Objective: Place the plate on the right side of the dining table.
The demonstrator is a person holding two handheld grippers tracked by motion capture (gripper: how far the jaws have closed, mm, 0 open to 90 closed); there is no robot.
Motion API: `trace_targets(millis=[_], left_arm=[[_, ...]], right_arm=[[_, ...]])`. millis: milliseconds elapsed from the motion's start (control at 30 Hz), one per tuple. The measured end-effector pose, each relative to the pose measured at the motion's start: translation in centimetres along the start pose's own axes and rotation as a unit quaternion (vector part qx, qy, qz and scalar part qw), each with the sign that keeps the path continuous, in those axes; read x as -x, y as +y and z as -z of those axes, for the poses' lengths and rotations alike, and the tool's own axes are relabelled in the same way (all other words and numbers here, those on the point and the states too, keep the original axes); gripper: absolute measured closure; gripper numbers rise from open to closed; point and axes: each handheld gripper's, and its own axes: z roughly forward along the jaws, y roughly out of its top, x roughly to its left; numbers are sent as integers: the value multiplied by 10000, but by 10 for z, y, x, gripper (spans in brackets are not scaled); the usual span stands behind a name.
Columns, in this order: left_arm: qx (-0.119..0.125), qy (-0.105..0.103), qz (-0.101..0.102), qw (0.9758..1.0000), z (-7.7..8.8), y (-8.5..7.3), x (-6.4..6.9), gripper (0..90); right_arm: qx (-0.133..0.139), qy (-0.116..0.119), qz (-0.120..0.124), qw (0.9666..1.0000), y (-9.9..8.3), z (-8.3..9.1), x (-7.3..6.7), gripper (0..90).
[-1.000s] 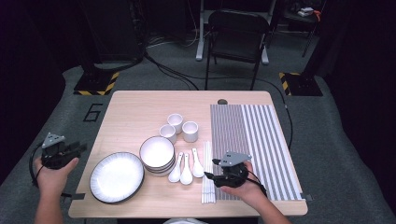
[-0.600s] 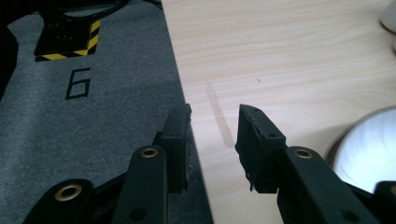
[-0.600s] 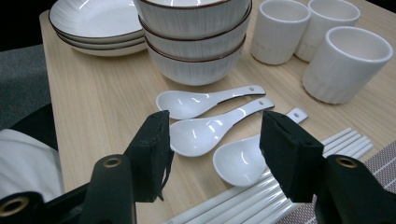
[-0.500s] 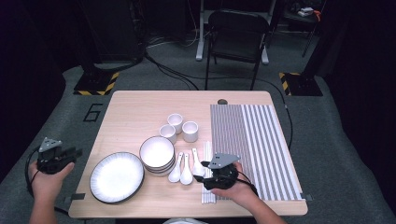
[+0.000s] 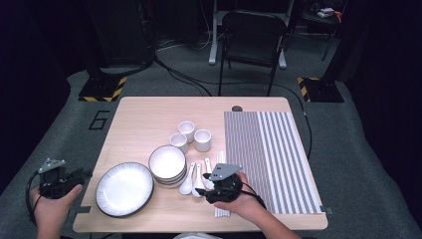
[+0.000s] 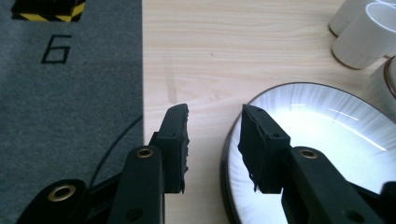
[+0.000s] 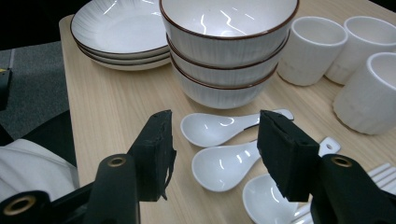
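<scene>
We note the right gripper [image 7: 212, 154] hovering over three white spoons [image 7: 219, 168] just in front of the stacked bowls [image 7: 229, 51], jaws apart, having just closed slightly, gripping nothing. Left gripper [image 6: 212, 140], left of the bowls by the plates [image 6: 322, 140], gapes empty.

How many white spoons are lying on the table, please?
3, side by side right of the stacked bowls: one nearest the bowls, one in the middle, one partly behind the right gripper's jaw.
</scene>
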Motion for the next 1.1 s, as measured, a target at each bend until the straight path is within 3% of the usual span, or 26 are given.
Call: trace_targets(millis=[100, 267, 467, 667, 767, 900, 1100], left_arm=[[-92, -63, -2, 9999, -1, 0, 7, 620], [-46, -121, -116, 9998, -5, 0, 12, 625], [-86, -160, 33, 9998, -15, -4, 8, 664], [-103, -223, 140, 9996, -20, -8, 5, 670], [-86, -282, 3, 9996, -21, -9, 5, 661], [-116, -287, -165, 9994, -24, -12, 6, 662], [-136, -232, -232, 9994, -27, -15, 5, 665]], right_arm=[[43, 41, -9, 10000, 4, -4, -4, 450], [43, 84, 196, 9998, 10, -11, -9, 427], [189, 148, 256, 9994, 17, -23, -17, 452], [63, 296, 289, 9991, 19, -32, -22, 479], [-62, 441, 261, 9987, 21, -39, -27, 495], [-30, 498, 339, 9982, 24, -43, -32, 507], [-39, 520, 480, 9975, 29, -52, -40, 508]])
